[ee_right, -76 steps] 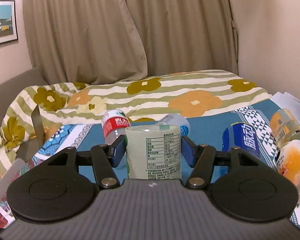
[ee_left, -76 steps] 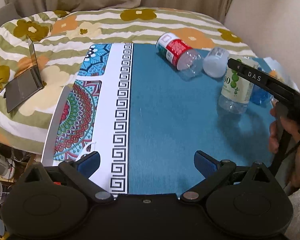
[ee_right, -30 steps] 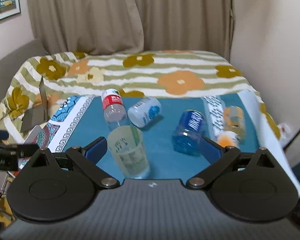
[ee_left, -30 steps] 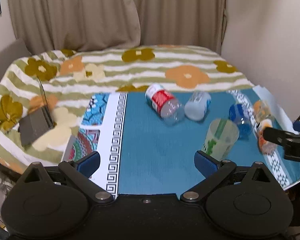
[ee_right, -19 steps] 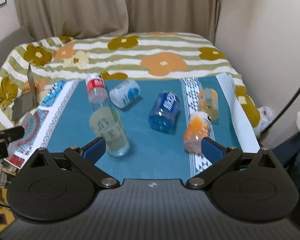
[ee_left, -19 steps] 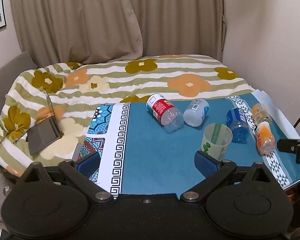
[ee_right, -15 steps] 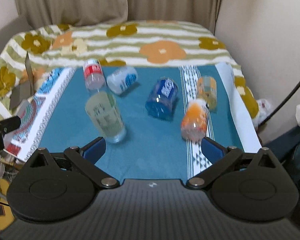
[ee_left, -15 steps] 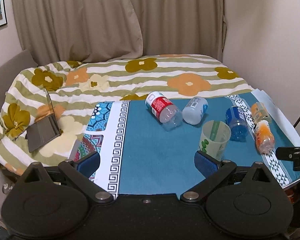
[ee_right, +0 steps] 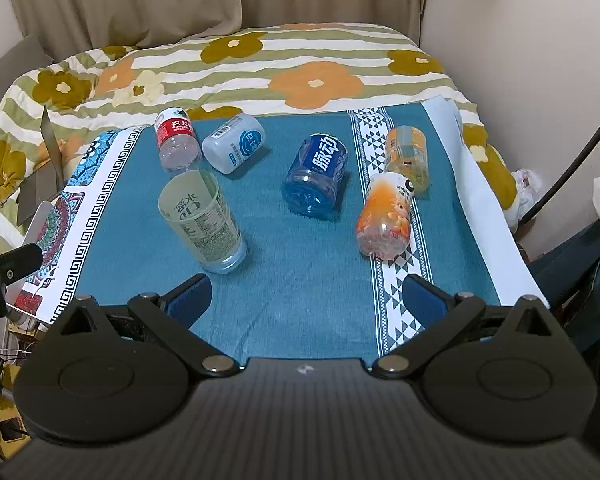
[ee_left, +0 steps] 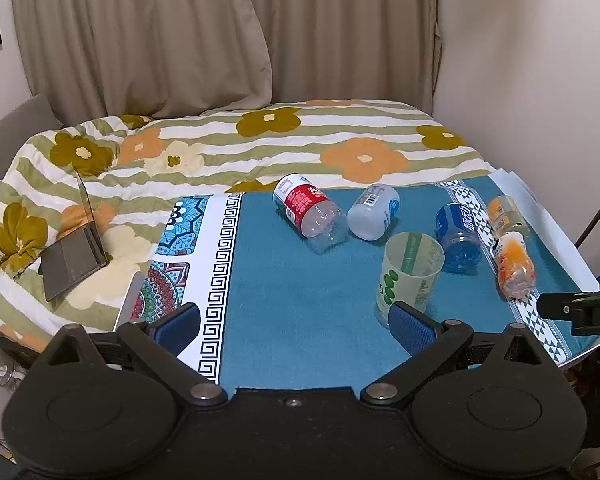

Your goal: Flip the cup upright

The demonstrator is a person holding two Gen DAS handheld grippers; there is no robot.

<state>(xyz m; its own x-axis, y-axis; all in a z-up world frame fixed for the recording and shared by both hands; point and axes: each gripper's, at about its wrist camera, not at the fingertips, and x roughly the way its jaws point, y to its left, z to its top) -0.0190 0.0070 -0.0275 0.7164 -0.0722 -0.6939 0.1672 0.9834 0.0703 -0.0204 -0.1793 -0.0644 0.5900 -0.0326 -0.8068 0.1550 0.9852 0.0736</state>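
Both grippers' fingers [ee_left: 414, 328] [ee_right: 424, 300] spread wide, empty; cup [ee_right: 202, 220] upright

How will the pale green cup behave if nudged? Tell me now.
The pale green cup looks thin and empty, so probably light and easily slid. It stands mouth-up on a narrower base, so a high push may tip it toward the red-label bottle.

Left gripper [ee_left: 296, 322] and right gripper [ee_right: 306, 296]: both level, jaws spread wide, nothing between them.
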